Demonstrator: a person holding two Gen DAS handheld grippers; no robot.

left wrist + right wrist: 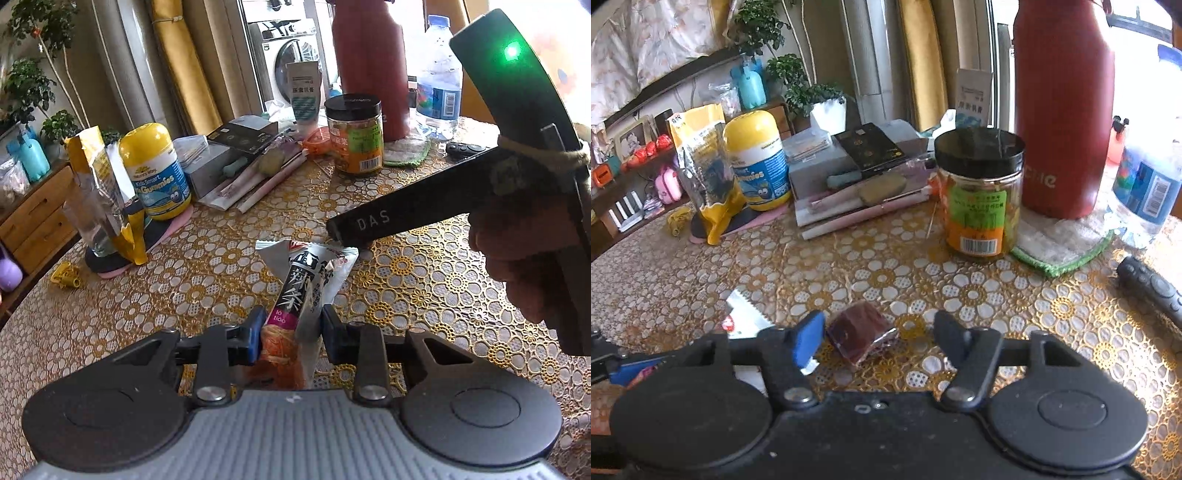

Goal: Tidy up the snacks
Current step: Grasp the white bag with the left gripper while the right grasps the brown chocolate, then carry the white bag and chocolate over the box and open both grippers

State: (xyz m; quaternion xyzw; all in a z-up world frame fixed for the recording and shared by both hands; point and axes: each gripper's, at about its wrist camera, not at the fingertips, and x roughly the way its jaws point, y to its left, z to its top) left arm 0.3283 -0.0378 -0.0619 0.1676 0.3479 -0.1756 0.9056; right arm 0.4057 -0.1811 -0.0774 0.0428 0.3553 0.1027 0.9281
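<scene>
Left wrist: bottle [157, 171] reads "Gummies".

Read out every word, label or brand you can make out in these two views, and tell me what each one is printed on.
"DAS": side of the right gripper.
"Kids Smart", "Gummies": yellow-capped gummies bottle.
"辣条", "là tiáo": snack packet between the left gripper pads.
"che", partly cut off: red flask.
Too small or blurred: the green-orange jar label, water bottle label, white tube.

Left gripper [291, 328] pinched closed, seemingly gripping; right gripper [879, 328] jaws apart.
</scene>
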